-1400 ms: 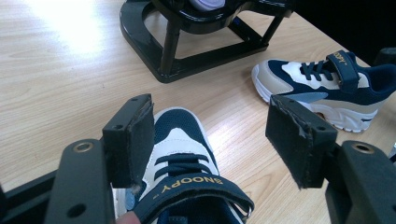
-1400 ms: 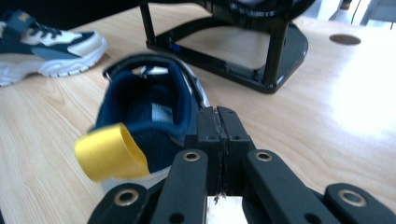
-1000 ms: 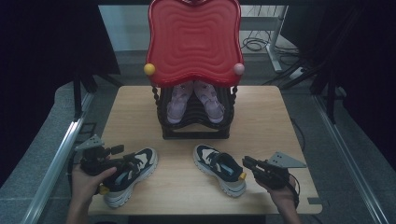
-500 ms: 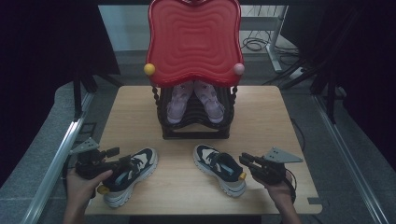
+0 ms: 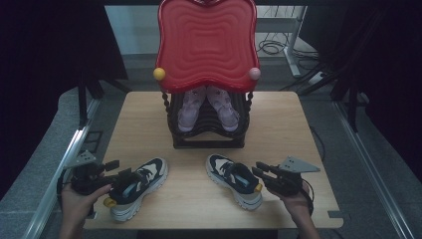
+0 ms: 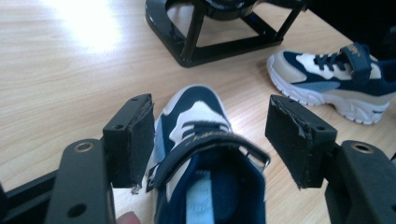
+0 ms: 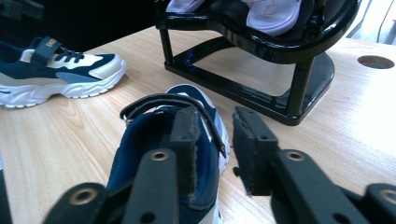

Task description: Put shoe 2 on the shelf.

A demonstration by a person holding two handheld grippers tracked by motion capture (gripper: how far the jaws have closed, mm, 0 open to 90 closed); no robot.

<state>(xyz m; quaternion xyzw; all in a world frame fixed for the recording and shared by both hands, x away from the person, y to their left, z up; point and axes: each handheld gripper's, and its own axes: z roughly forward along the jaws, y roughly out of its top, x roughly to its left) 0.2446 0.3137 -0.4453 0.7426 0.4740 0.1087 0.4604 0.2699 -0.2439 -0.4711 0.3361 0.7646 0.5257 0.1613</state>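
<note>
Two navy, white and beige sneakers lie on the wooden table [image 5: 278,119]. My left gripper [image 5: 122,172] [image 6: 210,123] is open wide, its jaws straddling the heel end of the left sneaker [image 5: 137,186] [image 6: 205,154] without touching it. My right gripper [image 5: 257,169] [image 7: 215,116] is at the heel of the right sneaker [image 5: 234,179] [image 7: 159,140]. Its jaws have just been opening; one stands over the shoe's opening and the other outside its side wall, with the pads off it.
A black shoe rack [image 5: 209,134] stands at the table's middle back, holding a pair of pale pink shoes [image 5: 191,107] under a red wavy top [image 5: 206,45]. Cables lie on the floor behind. Dark curtains flank both sides.
My left gripper has drawn back a little toward the near left edge. The right gripper's jaws have spread apart at the right sneaker's heel. Both sneakers stay put.
</note>
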